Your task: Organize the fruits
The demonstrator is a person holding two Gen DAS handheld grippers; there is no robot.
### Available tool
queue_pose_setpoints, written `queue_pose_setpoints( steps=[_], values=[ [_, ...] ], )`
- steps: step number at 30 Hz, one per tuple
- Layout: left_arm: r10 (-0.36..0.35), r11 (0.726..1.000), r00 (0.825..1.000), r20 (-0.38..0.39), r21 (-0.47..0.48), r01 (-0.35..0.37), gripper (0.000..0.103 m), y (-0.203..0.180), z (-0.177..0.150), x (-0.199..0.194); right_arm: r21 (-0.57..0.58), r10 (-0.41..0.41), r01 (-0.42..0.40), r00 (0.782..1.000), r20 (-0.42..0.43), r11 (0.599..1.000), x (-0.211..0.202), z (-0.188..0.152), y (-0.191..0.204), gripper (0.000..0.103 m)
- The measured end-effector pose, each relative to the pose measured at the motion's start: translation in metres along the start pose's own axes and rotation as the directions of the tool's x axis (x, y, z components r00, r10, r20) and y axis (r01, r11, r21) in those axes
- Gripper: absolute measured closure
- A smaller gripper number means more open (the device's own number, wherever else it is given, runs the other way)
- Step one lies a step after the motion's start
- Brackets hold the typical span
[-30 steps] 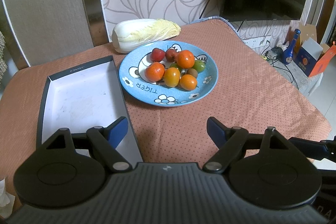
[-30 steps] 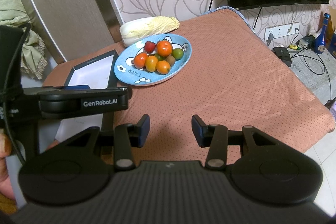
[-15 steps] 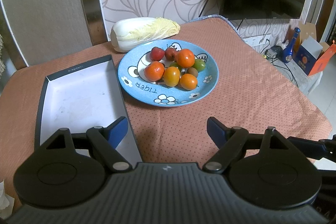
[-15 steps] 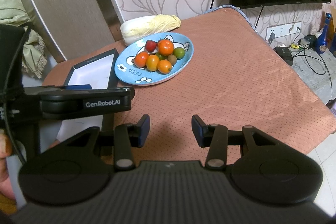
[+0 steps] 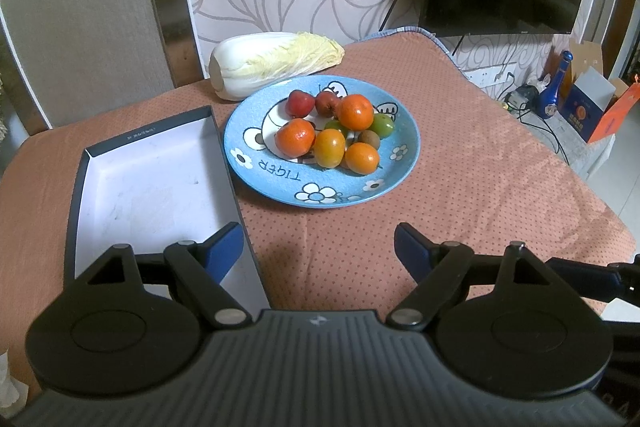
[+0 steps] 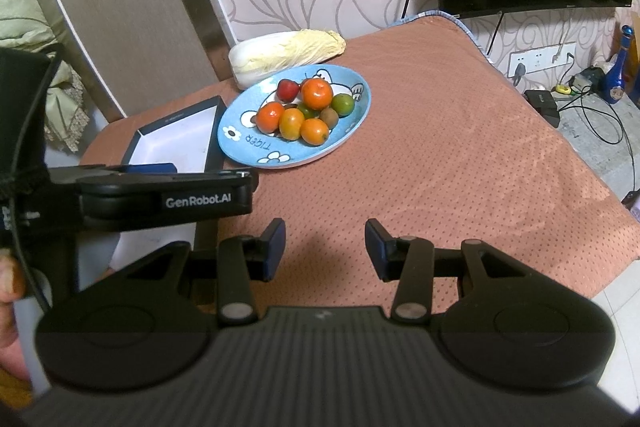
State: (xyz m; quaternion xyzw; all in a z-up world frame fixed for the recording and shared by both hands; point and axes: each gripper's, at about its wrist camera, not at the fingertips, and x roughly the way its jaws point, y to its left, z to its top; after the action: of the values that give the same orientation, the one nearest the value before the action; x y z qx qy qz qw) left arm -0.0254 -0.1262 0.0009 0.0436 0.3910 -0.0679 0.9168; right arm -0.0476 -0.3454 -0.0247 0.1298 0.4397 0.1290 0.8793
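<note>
Ahead, in my left wrist view, the left gripper [image 5: 319, 247] gapes wide and empty above the table's [image 5: 460, 155] near edge; the fruits [image 5: 336, 131] sit on the blue plate [image 5: 276, 183] toward the far edge, beside the box lid [image 5: 152, 183]. My right wrist view: the right gripper [image 6: 325, 247], partly open, holds nothing.

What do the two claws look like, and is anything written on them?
Each claw is black plastic with a ribbed grey body, round black side discs and silver pivot pins. The left claw and right claw have blue finger pads. The left one's side reads "GenRobot.AI"; a black cable hangs nearby.
</note>
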Motion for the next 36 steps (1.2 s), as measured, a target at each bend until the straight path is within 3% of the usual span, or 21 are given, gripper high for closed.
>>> queue_pose_setpoints(
  steps=[36],
  values=[
    [-0.032, 1.000, 0.999, 0.013, 0.002, 0.032, 0.013, 0.0096, 0.0087, 0.0096, 0.033, -0.056, 0.055, 0.998, 0.026, 0.998, 0.0095, 0.0073, -0.0069, 0.056]
  ],
)
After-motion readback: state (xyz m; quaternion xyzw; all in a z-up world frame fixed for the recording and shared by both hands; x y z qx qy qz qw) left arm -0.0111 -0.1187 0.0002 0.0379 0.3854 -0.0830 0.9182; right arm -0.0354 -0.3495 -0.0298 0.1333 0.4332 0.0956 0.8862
